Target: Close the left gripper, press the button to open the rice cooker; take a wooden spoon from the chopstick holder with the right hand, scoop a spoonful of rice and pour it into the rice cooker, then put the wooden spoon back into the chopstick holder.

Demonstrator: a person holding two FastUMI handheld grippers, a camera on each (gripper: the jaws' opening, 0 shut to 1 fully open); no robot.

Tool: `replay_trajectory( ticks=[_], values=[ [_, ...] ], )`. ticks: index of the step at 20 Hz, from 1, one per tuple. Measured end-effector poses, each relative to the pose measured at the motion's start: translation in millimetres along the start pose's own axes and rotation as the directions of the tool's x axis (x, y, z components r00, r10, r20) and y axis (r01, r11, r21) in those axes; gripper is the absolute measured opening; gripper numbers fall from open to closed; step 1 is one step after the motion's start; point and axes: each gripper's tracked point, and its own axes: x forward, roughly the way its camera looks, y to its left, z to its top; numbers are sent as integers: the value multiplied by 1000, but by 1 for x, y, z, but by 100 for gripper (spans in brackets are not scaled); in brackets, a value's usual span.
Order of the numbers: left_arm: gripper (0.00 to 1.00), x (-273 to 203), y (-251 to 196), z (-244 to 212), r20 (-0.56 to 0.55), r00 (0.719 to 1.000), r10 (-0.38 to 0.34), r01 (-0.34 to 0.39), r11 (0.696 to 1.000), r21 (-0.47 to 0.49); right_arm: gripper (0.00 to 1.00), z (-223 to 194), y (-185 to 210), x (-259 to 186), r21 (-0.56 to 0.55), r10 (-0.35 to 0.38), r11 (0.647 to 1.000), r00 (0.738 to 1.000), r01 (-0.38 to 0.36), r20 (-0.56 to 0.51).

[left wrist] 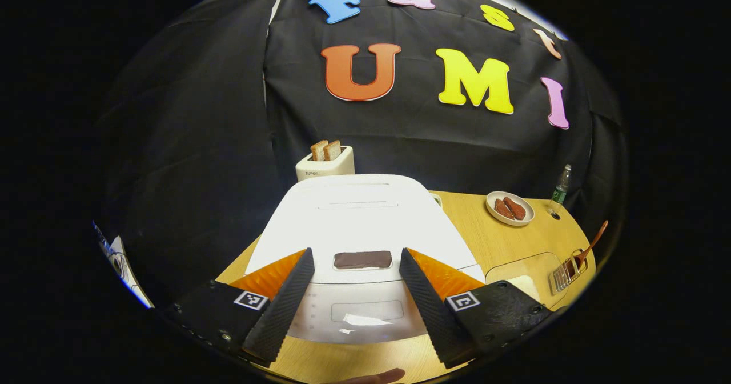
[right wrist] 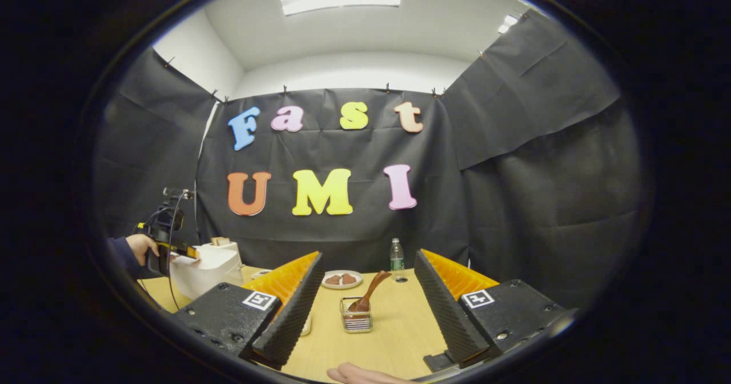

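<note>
A white rice cooker (left wrist: 360, 224) stands shut right in front of me, its dark oblong button (left wrist: 362, 259) on the lid's front edge. My left gripper (left wrist: 357, 264) hovers open just above it, one finger on each side of the button. In the right gripper view the same cooker (right wrist: 205, 270) is at the far left, with the left gripper (right wrist: 171, 252) held over it by a hand. A wooden spoon (right wrist: 370, 292) leans in the wire chopstick holder (right wrist: 356, 315), straight ahead of my open right gripper (right wrist: 365, 292), which holds nothing. That holder (left wrist: 565, 272) and spoon (left wrist: 594, 241) sit at the table's right edge.
A toaster (left wrist: 325, 164) with two slices stands behind the cooker. A plate of brown food (left wrist: 510, 208) and a green bottle (left wrist: 561, 185) sit at the back right of the wooden table (left wrist: 485, 241). A clear lidded container (left wrist: 525, 272) lies right of the cooker.
</note>
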Motion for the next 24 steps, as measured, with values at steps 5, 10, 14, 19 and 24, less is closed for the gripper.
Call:
replay_trajectory(
  ticks=[5,10,14,19,24],
  values=[
    [95,-16,-4,12,57,998,-10,9,1000,14,100,2,-3,3,-19,-6,1000,1000,6,-1],
    [94,-78,-25,54,214,974,-68,65,998,21,100,2,-1,3,-20,-1,1000,1000,1,-18],
    [94,-142,-44,72,329,938,-106,94,994,52,100,8,8,2,-33,5,999,1000,-5,-5],
    [95,-211,-59,60,388,912,-133,118,991,63,100,11,15,-3,-42,20,999,1000,-21,-7],
    [95,-259,-53,28,397,906,-148,153,988,19,100,12,13,-6,-41,9,999,1000,-9,-17]
  ],
)
